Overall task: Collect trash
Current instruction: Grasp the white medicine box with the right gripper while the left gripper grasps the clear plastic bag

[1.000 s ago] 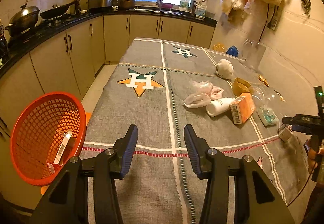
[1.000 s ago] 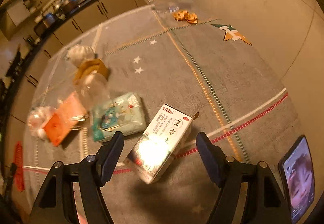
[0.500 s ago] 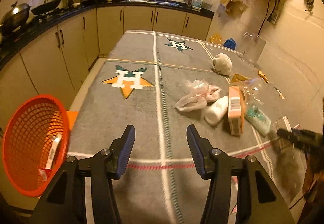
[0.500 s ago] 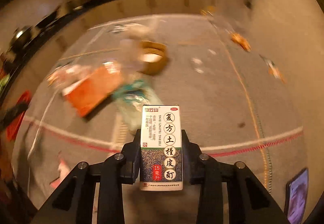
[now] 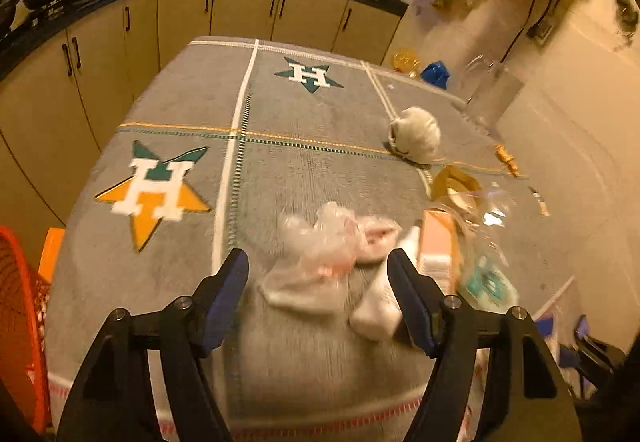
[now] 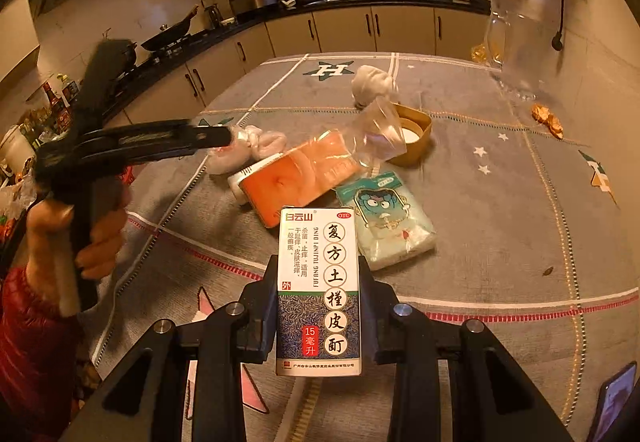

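Your left gripper (image 5: 318, 292) and right gripper (image 6: 318, 306) share matte black angular frames, silver screw heads at the joints and dark blue finger pads (image 5: 226, 292). At nine o'clock: bare skin (image 6: 98, 238), red padded sleeve (image 6: 24, 346).

The right gripper (image 6: 318, 292) clamps a white medicine box (image 6: 319, 290) upright between its fingers, above the grey tablecloth (image 6: 500, 210). Beyond it lie a tissue pack (image 6: 386, 220), an orange box (image 6: 296, 178) and a clear bag (image 6: 380, 130). The left gripper (image 6: 224, 136) reaches toward crumpled plastic (image 6: 256, 144).
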Action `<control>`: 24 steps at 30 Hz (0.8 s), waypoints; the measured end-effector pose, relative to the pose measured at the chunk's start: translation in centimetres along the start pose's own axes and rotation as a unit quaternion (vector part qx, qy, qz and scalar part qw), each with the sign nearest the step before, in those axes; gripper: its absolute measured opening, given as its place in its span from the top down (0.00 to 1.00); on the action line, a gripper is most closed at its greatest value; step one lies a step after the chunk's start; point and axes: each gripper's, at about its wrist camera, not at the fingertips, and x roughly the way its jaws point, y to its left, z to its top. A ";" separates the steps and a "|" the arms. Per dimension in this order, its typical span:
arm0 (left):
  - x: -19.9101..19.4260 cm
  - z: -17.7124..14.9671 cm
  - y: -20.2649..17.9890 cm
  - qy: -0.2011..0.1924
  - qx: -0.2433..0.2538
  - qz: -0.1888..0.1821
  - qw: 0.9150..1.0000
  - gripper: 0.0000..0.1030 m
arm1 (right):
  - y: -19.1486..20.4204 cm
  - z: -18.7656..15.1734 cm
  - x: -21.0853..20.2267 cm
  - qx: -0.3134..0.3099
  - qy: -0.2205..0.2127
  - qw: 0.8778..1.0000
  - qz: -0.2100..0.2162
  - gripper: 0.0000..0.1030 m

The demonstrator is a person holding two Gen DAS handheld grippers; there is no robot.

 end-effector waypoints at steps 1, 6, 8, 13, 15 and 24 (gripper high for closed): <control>0.7 0.2 -0.3 0.005 0.004 0.003 1.000 0.34 | -0.2 0.0 0.1 0.001 0.001 1.000 -0.001 0.64; 2.2 -0.4 -1.4 0.018 0.025 0.013 0.999 0.71 | -0.7 -0.1 0.4 0.003 0.006 1.000 -0.006 0.64; 1.7 -0.9 -1.5 0.009 0.030 0.023 0.999 0.72 | -0.7 -0.1 0.5 0.002 0.007 1.000 -0.006 0.64; -1.3 -2.8 -0.9 -0.029 0.026 0.047 0.998 0.73 | 0.2 -0.2 1.0 -0.010 0.005 1.000 -0.004 0.64; -3.1 -4.1 -0.7 -0.047 0.028 0.058 0.997 0.73 | 0.8 -0.1 1.2 -0.018 0.003 1.000 -0.003 0.64; -8.3 -8.5 -0.2 -0.096 0.037 0.090 0.991 0.73 | 3.1 -0.2 2.9 -0.046 0.013 0.999 -0.008 0.64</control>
